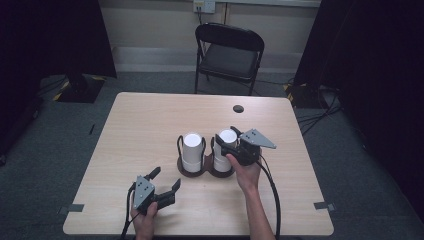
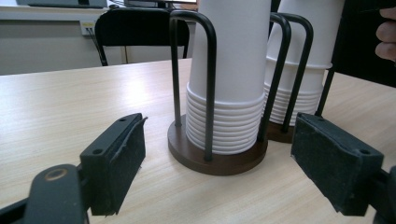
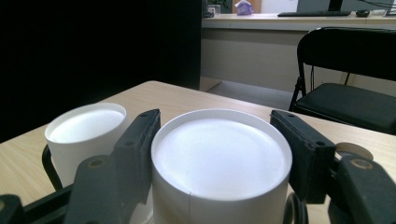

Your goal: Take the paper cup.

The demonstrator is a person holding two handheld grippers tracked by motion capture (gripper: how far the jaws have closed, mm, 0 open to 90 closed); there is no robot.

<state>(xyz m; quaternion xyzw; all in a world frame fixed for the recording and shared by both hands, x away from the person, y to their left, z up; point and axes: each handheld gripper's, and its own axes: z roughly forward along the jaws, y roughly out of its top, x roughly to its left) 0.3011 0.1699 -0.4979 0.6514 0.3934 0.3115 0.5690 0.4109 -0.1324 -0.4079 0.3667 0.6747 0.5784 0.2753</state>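
A: While the right tongs (image 1: 226, 140) grip the top white paper cup (image 3: 219, 163) of the right-hand stack, one black pad on each side of its upturned base, what does the rest of the scene show?

B: Two stacks of upside-down white paper cups stand in a dark brown double holder with black wire hoops (image 1: 206, 169), near the middle of the pale wooden desk (image 1: 140, 120). The left stack (image 1: 192, 150) sits untouched in its own ring. The left tongs (image 1: 165, 182) rest released, jaws wide apart, on the desk in front of the holder, holding nothing.

A: How would that cup handle?

B: Likely very light, thin-walled and easy to crush. The stiffest place to hold looks like the rim around the closed base, where the pads sit now. Nested cups tend to cling, so the one below may rise with it.

A: Anything inside the cups?

B: They are inverted, so nothing can be seen inside; each ring holds only its nested stack. A black folding chair (image 1: 229, 52) stands beyond the desk.
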